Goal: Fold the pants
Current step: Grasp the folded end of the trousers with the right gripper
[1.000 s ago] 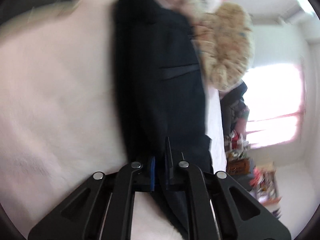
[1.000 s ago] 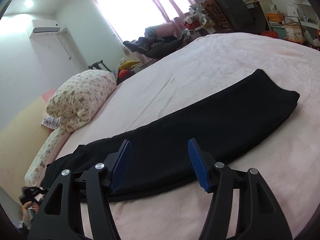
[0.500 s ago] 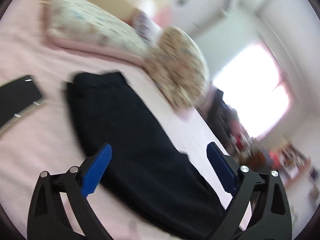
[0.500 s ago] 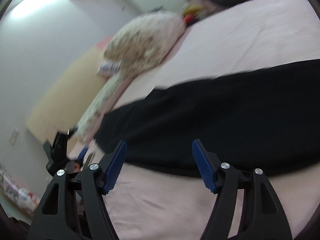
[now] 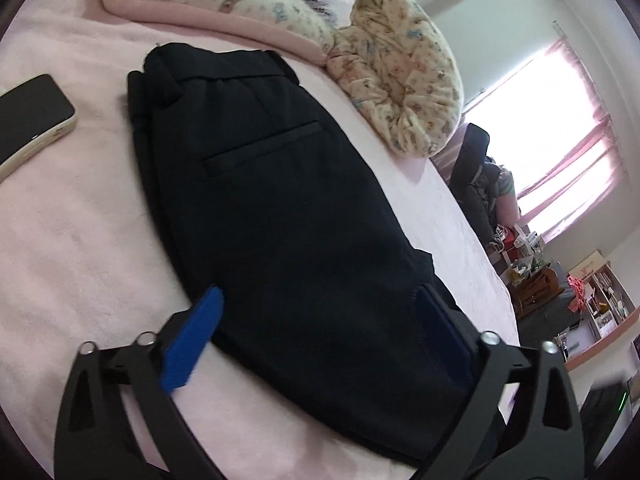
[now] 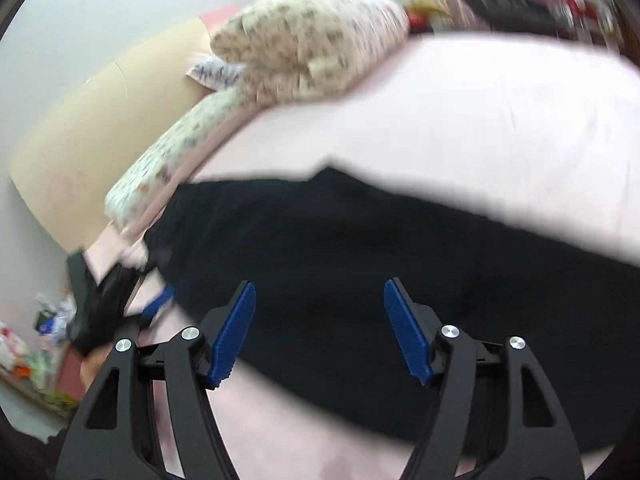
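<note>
The black pants (image 5: pixel 288 208) lie flat on the pink bed (image 5: pixel 72 248), folded lengthwise, waistband toward the pillows and a back pocket facing up. My left gripper (image 5: pixel 320 336) is open and empty, its blue pads spread wide just above the pants' thigh part. In the blurred right wrist view the pants (image 6: pixel 360 248) stretch across the bed. My right gripper (image 6: pixel 320 328) is open and empty, hovering over their near edge. The left gripper (image 6: pixel 160 300) shows there at the lower left.
A phone (image 5: pixel 28 120) lies on the bed left of the waistband. Floral pillows (image 5: pixel 400 76) line the head of the bed (image 6: pixel 308 40). A dark chair (image 5: pixel 476 168) and cluttered shelves (image 5: pixel 600 296) stand beyond the bed's far side, by the window.
My left gripper let go of the pants, opened wide and now hovers low over them. My right gripper swung left along the pants toward the waistband end, staying open.
</note>
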The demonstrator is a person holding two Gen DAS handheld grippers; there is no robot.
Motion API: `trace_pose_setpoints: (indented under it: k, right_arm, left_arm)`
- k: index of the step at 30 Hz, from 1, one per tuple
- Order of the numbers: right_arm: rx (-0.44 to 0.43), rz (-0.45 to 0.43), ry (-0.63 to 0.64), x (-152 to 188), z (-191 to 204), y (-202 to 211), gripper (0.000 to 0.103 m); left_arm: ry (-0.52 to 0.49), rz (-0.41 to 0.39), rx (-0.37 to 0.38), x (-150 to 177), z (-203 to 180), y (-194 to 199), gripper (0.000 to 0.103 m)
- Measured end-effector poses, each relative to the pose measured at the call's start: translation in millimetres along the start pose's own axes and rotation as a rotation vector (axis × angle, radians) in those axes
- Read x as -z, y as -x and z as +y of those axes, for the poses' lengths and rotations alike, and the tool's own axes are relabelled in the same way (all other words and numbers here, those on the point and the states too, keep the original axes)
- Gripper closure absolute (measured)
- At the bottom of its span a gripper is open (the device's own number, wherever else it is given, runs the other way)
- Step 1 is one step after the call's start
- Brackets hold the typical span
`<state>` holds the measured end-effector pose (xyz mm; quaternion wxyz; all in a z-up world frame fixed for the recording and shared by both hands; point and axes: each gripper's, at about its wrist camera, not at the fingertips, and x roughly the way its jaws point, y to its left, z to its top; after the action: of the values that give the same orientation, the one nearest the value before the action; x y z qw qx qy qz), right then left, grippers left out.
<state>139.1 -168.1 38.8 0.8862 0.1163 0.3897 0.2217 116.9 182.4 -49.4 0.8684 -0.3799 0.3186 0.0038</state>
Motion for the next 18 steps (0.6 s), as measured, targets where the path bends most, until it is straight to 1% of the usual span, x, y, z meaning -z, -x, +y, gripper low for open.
trace_pose_setpoints:
  k: [2,3,4,5,6,7,8,10,13,15,16,17,18]
  right_arm:
    - [0.074,0.026,0.086,-41,4,-27,0.035]
    - [0.105,0.036,0.126,-51,3,-37,0.039]
    - [0.145,0.055,0.179,-61,6,-51,0.046]
    - [0.202,0.090,0.246,-71,7,-69,0.049]
    - [0.231,0.122,0.284,-76,6,-83,0.052]
    - [0.237,0.151,0.307,-79,5,-96,0.057]
    - [0.242,0.189,0.311,-81,2,-112,0.058]
    - [0.259,0.220,0.310,-82,-8,-125,0.058]
    - [0.249,0.290,0.286,-73,-18,-141,0.058]
    - [0.275,0.340,0.293,-64,-23,-152,0.082]
    - [0.273,0.355,0.277,-61,-25,-156,0.091]
    - [0.266,0.326,0.218,-62,-30,-153,0.096]
    - [0.264,0.293,0.162,-64,-36,-150,0.096]
  left_arm:
    - [0.014,0.000,0.006,-2,1,1,0.002]
    - [0.029,0.000,0.013,-3,3,0,0.002]
    - [0.042,-0.001,0.023,-3,6,0,0.002]
    - [0.048,-0.001,0.030,0,9,5,0.002]
    - [0.055,0.001,0.036,0,11,5,0.002]
    - [0.059,0.002,0.040,1,13,8,0.002]
    - [0.064,0.002,0.043,1,14,8,0.002]
    - [0.072,-0.003,0.045,2,14,9,0.002]
    - [0.066,-0.006,0.039,3,13,9,0.002]
    - [0.065,-0.004,0.045,3,15,10,0.002]
    - [0.071,-0.004,0.052,3,16,10,0.002]
    - [0.080,-0.005,0.060,3,18,12,0.002]
    - [0.097,-0.008,0.074,3,21,14,0.002]
